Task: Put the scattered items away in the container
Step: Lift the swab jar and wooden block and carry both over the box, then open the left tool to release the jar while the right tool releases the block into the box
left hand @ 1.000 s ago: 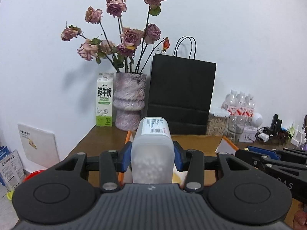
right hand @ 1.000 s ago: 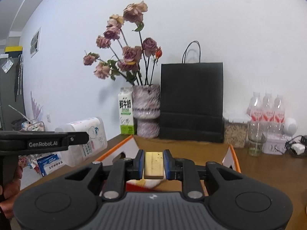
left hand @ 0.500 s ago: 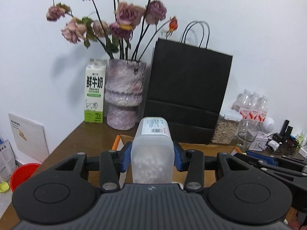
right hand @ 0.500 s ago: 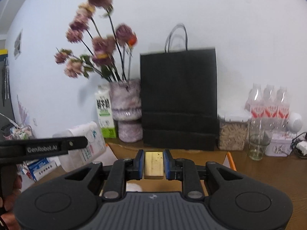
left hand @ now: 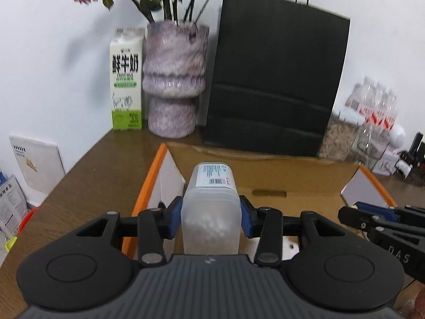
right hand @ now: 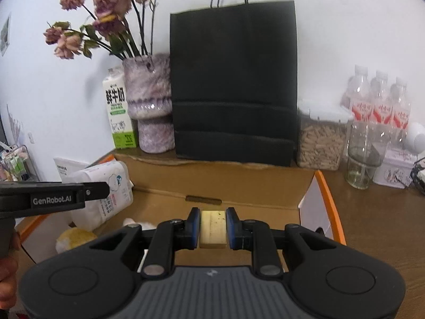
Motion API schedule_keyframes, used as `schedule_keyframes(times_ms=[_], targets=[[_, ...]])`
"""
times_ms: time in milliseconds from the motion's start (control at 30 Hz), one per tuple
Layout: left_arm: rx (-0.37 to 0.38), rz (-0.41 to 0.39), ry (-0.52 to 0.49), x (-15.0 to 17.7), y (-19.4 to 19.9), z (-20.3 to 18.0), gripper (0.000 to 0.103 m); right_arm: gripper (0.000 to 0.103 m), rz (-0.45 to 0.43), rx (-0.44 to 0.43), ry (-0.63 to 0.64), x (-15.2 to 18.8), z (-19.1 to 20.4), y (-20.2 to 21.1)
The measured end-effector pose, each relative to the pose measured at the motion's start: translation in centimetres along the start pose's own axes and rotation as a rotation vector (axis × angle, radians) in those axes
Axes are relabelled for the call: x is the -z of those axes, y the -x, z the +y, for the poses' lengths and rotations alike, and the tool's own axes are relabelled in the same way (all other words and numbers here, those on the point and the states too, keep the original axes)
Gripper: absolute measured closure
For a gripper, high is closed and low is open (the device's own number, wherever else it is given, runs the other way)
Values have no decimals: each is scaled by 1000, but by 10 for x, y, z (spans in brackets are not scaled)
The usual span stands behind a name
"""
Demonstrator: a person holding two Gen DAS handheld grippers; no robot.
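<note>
Both grippers have come forward and tipped down, so the open cardboard box [left hand: 292, 183] now fills the view beneath them. The left gripper [left hand: 211, 216] pinches a frosted plastic bottle [left hand: 211, 207] between its blue pads. The right gripper [right hand: 212, 227] pinches a small wooden block [right hand: 212, 228] above the box, before a black bag [right hand: 233, 79].

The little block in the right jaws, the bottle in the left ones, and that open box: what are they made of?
Block: seemingly unfinished pale wood, matt, with faint grain and specks. Bottle: frosted translucent plastic, white pellets showing through, printed paper label. Box: brown corrugated cardboard, matt, orange-edged flaps.
</note>
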State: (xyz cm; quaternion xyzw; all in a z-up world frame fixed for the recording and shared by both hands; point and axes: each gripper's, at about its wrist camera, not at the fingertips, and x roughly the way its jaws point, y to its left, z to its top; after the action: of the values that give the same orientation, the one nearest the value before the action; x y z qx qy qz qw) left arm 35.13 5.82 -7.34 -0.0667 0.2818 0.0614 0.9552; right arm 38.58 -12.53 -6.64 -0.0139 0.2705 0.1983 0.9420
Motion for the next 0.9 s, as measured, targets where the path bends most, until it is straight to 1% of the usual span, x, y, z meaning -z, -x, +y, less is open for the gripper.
schedule_keyframes(times_ms=[100, 233, 267, 333, 367, 400, 467, 500, 533, 667, 900], targets=[[-5, 11, -7, 3, -3, -1, 59, 84, 6, -2, 2, 1, 0, -1], [-10, 1, -28, 5, -2, -5, 59, 83, 8, -8, 14, 2, 2, 0], [-9, -1, -32, 4, -2, -6, 57, 83, 9, -9, 13, 2, 3, 0], [-24, -26, -41, 4, 2, -8, 33, 68, 11, -13, 14, 1, 3, 2], [-36, -40, -49, 3, 5, -9, 9, 45, 8, -15, 15, 1, 4, 4], [-46, -59, -56, 2, 8, -11, 0, 21, 0, -11, 16, 0, 4, 5], [-65, -94, -67, 1, 14, -14, 0, 6, -25, 4, 25, -1, 6, 10], [-70, -100, -71, 0, 16, -15, 0, 2, -30, 9, 26, -2, 7, 11], [-75, -104, -74, 0, 17, -15, 0, 0, -30, 11, 24, -4, 7, 13], [-82, -106, -67, -3, 21, -15, 0, 0, -18, 5, 4, -6, 4, 15], [-71, -127, -60, -4, 30, -14, 0, 0, -24, 13, 11, -7, 6, 21]])
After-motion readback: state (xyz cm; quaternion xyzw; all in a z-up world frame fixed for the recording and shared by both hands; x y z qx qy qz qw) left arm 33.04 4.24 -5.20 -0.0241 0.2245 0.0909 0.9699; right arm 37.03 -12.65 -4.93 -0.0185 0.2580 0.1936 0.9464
